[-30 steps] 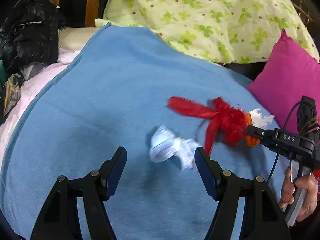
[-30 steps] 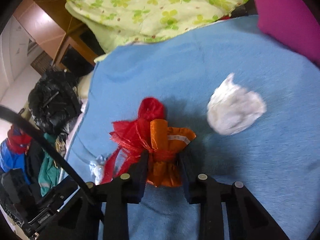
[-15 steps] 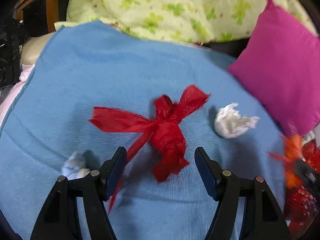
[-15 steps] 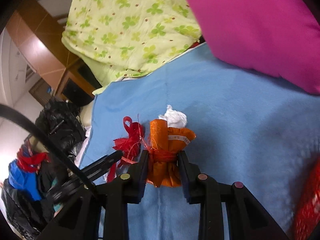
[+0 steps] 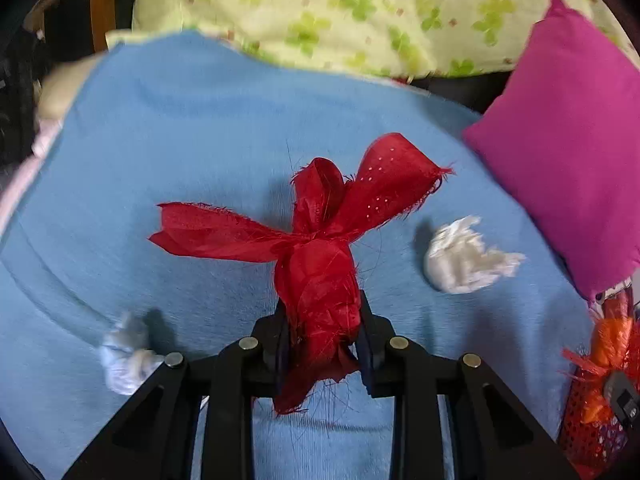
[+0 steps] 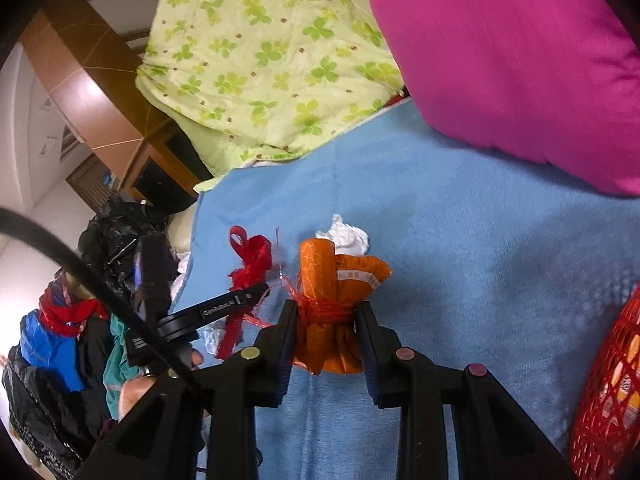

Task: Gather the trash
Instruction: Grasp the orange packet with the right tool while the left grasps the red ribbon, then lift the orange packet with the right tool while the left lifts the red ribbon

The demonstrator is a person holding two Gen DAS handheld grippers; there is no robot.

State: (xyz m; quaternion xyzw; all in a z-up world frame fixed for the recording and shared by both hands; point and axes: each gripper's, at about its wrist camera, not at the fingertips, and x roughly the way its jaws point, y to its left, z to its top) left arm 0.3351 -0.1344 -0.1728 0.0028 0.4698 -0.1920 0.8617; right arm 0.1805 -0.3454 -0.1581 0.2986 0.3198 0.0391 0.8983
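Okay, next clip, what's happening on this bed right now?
A person is collecting trash off a blue blanket with two handheld grippers. The left gripper has its jaws closed on a frayed red ribbon. The right gripper holds an orange wrapper bundle tied with red string. Two crumpled white tissues lie loose on the blanket. A red mesh basket sits at the right edge.
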